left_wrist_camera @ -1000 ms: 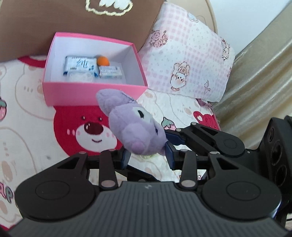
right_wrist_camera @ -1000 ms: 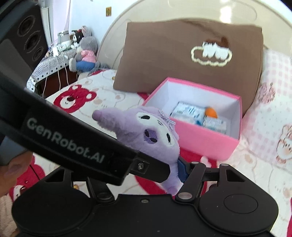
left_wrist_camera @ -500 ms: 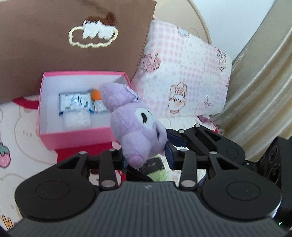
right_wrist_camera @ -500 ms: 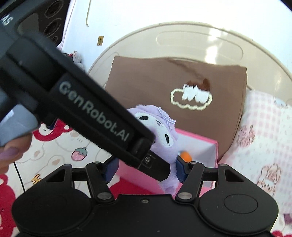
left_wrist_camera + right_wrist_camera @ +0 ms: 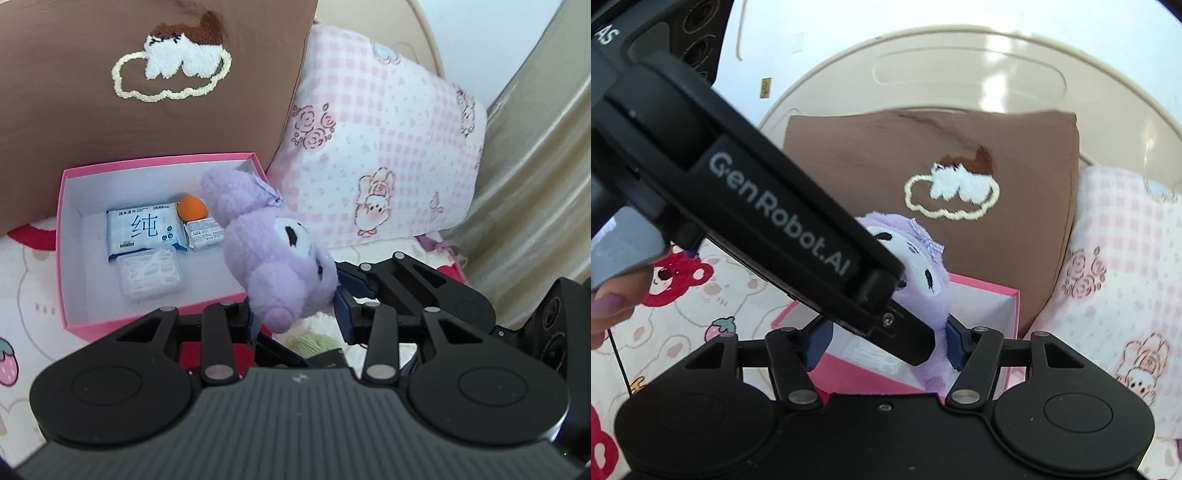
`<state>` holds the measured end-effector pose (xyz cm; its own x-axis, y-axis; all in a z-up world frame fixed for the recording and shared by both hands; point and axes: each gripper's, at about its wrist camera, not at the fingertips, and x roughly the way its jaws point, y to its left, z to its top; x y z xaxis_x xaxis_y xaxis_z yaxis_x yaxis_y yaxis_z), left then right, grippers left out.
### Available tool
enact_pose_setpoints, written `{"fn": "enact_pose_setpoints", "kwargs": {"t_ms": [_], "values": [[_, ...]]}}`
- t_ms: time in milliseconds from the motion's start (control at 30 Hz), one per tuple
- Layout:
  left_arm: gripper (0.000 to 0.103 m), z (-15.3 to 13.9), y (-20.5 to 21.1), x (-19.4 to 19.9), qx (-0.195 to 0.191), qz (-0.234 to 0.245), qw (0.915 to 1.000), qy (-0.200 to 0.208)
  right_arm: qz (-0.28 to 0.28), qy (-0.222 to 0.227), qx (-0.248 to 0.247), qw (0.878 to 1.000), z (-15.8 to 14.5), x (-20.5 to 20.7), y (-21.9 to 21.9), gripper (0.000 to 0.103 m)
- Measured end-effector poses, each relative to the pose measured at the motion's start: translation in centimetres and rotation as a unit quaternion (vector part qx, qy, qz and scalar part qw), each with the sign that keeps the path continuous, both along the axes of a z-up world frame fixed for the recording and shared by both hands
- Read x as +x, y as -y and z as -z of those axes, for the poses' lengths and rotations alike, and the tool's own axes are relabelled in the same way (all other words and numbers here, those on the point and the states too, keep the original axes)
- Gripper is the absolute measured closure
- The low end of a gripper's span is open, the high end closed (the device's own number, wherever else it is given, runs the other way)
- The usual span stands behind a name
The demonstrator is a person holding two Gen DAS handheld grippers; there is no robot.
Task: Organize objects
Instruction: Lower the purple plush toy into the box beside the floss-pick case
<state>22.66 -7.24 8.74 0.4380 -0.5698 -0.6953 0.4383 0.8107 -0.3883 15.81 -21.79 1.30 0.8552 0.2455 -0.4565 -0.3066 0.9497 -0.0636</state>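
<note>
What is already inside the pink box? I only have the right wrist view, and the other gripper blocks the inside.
Observer: The left wrist view shows a blue-and-white wipes pack, a small white packet, an orange ball and a clear packet in the pink box.
Operator: Does the left gripper really grip the toy?
Observer: Yes, the left gripper is closed on the lower end of the plush toy.
Operator: Any floor left free?
Observer: Yes, the box's near right part is bare.
</note>
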Motion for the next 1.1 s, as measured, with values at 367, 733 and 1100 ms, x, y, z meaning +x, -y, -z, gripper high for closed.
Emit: {"fn": "enact_pose_setpoints", "kwargs": {"t_ms": [367, 733, 1100], "values": [[0.065, 1.7, 1.7, 4.6, 0.009, 0.012, 0.9996, -0.024, 0.013, 0.004, -0.012, 1.000, 2.0, 3.3, 1.1, 0.037], [0.065, 5.9, 2.7, 9.0, -0.003, -0.010, 0.9987, -0.050, 0.028, -0.025, -0.015, 0.999, 5.2, 7.7, 2.1, 0.038], [0.066, 10.8, 1.9, 12.6, -0.048, -0.036, 0.9943, -0.088, 0.031, -0.068, -0.034, 0.997, 8.0, 10.9, 2.1, 0.038]]}}
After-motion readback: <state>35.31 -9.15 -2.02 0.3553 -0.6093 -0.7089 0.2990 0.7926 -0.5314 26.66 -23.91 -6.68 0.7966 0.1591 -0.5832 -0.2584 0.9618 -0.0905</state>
